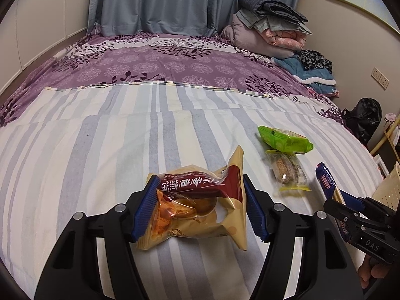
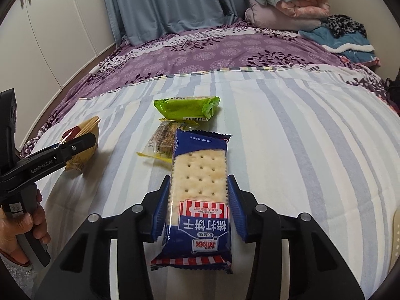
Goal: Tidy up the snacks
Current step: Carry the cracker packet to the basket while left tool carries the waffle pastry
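Note:
My left gripper (image 1: 200, 197) is shut on a gold and red snack packet (image 1: 197, 205), just above the striped sheet; the packet also shows in the right wrist view (image 2: 83, 147). My right gripper (image 2: 200, 200) is shut on a blue soda biscuit pack (image 2: 200, 192), which appears at the right in the left wrist view (image 1: 330, 187). On the bed lie a green packet (image 1: 285, 138) (image 2: 187, 108) and, touching it on the near side, a clear-wrapped seed bar (image 1: 287, 171) (image 2: 162, 140).
The bed has a striped sheet (image 1: 100, 150) in front and a purple floral cover (image 1: 162, 62) behind. Folded blankets (image 1: 270, 30) are stacked at the far right corner. A cream perforated basket (image 1: 390, 187) stands at the right edge. A black bag (image 1: 362, 117) sits beside the bed.

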`<action>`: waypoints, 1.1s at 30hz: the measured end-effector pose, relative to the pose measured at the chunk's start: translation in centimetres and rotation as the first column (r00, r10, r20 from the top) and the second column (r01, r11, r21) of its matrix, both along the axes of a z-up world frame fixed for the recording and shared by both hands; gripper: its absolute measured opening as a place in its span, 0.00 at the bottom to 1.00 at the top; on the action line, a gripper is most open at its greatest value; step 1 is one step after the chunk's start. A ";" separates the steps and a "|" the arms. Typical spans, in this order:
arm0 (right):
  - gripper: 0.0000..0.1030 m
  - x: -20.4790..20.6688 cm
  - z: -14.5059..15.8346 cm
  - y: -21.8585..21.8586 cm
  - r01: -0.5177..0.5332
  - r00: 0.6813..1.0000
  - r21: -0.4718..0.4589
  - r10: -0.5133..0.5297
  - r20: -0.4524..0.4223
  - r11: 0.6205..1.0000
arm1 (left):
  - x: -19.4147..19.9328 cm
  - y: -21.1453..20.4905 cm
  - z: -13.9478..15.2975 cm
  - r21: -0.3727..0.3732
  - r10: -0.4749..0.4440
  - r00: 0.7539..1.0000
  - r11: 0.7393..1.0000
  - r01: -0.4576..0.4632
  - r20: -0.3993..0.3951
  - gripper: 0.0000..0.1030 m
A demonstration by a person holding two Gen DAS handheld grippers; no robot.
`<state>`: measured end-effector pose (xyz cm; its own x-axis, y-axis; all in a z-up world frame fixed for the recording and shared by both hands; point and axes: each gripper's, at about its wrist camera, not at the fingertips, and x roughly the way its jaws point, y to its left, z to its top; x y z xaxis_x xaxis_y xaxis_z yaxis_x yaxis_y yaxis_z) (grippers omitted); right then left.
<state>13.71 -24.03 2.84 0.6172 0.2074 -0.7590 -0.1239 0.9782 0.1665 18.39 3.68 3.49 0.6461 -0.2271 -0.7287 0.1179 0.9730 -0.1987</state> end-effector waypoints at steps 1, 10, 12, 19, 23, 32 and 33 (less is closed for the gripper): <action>0.43 -0.4 0.2 -0.1 -0.001 1.000 0.003 0.001 0.004 1.000 | -0.4 0.0 0.2 -0.002 -0.002 1.000 1.000 0.002 0.003 0.65; 0.43 -4.3 2.5 -1.8 0.017 0.999 0.054 -0.019 0.042 0.998 | -4.7 -0.9 2.6 0.005 -0.024 0.999 1.000 0.024 0.039 0.65; 0.43 -5.1 3.1 -2.0 0.017 0.998 0.061 -0.021 0.053 0.998 | -5.7 -1.2 3.1 0.011 -0.027 0.999 1.000 0.026 0.047 0.65; 0.43 -7.9 4.8 -3.2 0.023 0.996 0.079 -0.030 0.086 0.997 | -8.8 -1.9 4.4 0.023 -0.026 0.997 0.999 0.025 0.071 0.65; 0.43 -9.5 5.1 -4.2 0.035 0.995 0.097 -0.044 0.090 0.995 | -10.5 -2.3 4.7 0.025 -0.031 0.997 0.999 0.030 0.068 0.65; 0.43 -12.9 5.8 -6.8 0.071 0.991 0.132 -0.085 0.101 0.989 | -14.2 -3.8 5.5 0.032 -0.058 0.995 0.998 0.055 0.077 0.65; 0.43 -13.3 5.8 -7.1 0.075 0.991 0.136 -0.089 0.101 0.988 | -14.5 -4.0 5.6 0.032 -0.061 0.995 0.998 0.059 0.078 0.65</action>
<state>0.41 -31.09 8.64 0.7123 0.2459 -0.6574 -0.0679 0.9564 0.2842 3.88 -0.30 9.09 0.6876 -0.2459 -0.6832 0.1902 0.9690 -0.1574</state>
